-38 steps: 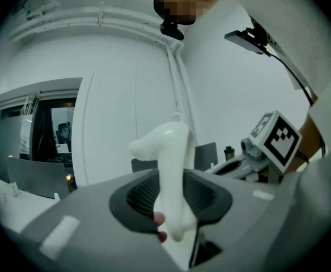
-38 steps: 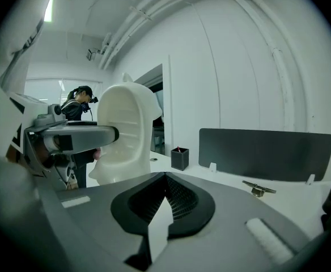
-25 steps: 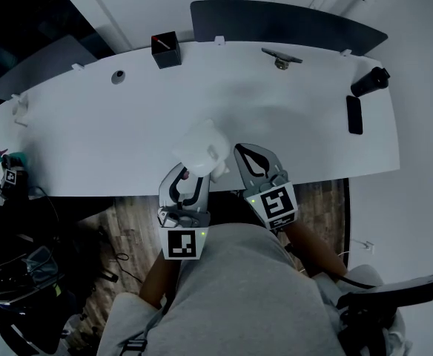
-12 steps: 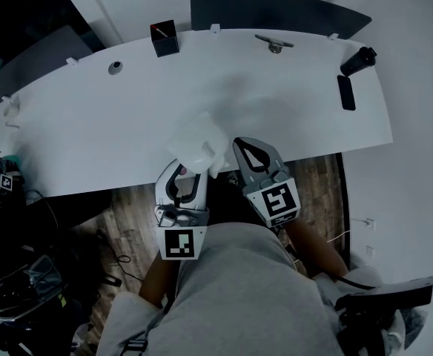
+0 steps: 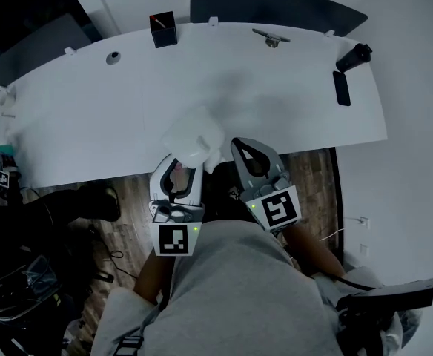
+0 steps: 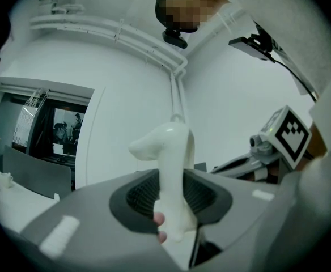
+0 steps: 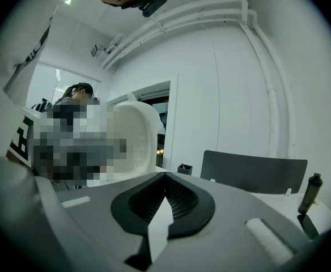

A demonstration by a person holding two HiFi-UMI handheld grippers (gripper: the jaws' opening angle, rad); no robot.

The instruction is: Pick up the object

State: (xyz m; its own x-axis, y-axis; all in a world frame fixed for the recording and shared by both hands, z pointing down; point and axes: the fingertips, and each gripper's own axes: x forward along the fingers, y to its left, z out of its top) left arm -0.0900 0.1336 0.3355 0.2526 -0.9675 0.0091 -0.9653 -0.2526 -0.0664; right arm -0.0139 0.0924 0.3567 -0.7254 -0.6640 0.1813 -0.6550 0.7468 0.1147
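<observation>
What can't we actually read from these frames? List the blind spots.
- White object: lower end buried between the pads of the left tool, left gripper view; identity unclear.
- Right gripper view: mosaic patch covers the area left of that object.
- Black box contents: too small, head view.
- Floor clutter, lower left: too dark, head view.

Over table (image 5: 90, 117) edge: object (image 5: 193, 136) in left tool (image 5: 179, 163); right tool (image 5: 242, 147) just right.
</observation>
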